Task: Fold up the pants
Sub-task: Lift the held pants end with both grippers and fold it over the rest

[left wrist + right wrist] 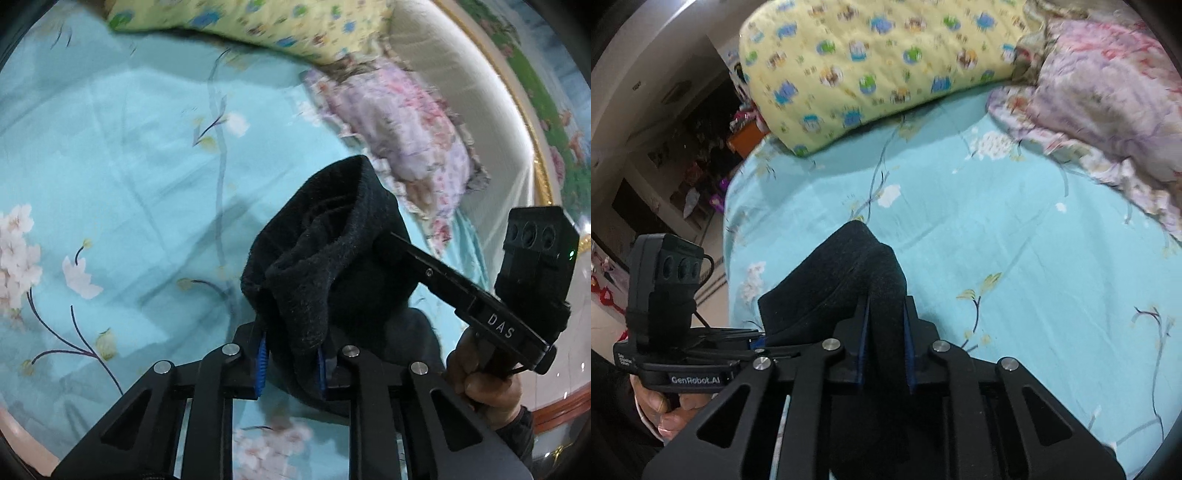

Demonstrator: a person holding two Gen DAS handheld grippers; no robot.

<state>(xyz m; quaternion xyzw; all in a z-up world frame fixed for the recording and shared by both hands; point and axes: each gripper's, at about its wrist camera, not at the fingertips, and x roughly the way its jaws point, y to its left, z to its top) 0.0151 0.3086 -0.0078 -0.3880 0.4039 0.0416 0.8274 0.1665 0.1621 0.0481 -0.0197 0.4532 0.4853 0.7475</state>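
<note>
Left wrist: left gripper (291,363) fingers pinch pants (325,258); right gripper (884,345) likewise clamped on them. Bunched above bed (997,240), no fold laid yet.

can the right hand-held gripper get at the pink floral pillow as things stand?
Probably not: the right hand-held gripper is shut on the black pants. The pink pillow lies across open sheet.

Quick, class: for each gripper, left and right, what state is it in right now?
Left gripper: shut on the black pants.
Right gripper: shut on the black pants too.
</note>
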